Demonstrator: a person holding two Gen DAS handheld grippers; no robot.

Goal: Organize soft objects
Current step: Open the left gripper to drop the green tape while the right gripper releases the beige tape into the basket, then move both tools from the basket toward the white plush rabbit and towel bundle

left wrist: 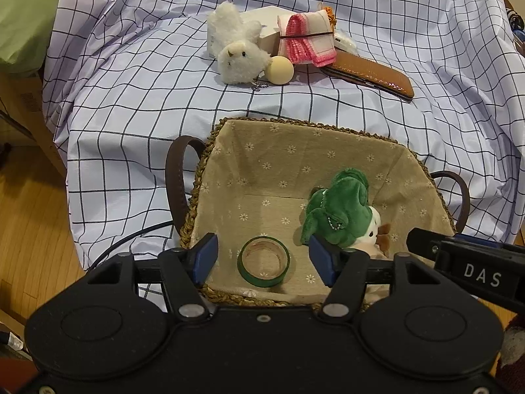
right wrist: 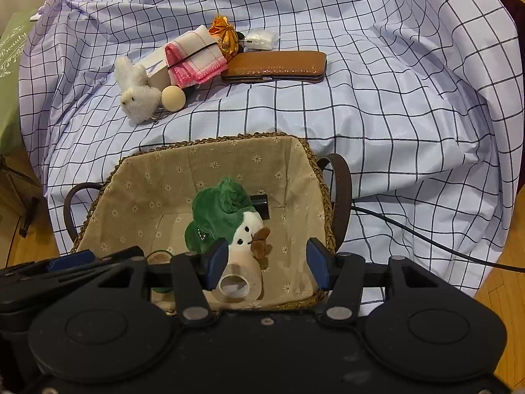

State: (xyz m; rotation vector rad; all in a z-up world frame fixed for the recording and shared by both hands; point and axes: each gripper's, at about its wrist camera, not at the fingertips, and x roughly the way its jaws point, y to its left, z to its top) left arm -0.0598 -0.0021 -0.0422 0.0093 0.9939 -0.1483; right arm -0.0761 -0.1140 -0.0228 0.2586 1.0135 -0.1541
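- Both grippers hover low in frame over the lined basket point(left wrist: 210, 151): left gripper point(left wrist: 264, 259) and right gripper point(right wrist: 267, 264) spread wide, grasping nothing.
- Green plush point(right wrist: 226, 216) lies inside, mid-frame.
- White plush bird point(left wrist: 239, 55) waits upper centre on the checked cloth point(left wrist: 131, 98); likely next. Pinch its body, avoiding the ball point(left wrist: 279, 70) touching it.
- Readable: "DAS" lower right; "Beauty" upper left, right view.

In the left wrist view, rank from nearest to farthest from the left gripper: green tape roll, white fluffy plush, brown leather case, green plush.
From the left gripper:
1. Green tape roll, between the fingers on the basket floor.
2. Green plush, in the basket by the right finger.
3. White fluffy plush, on the checked cloth, far left.
4. Brown leather case, far right; similar depth, ranked loosely.
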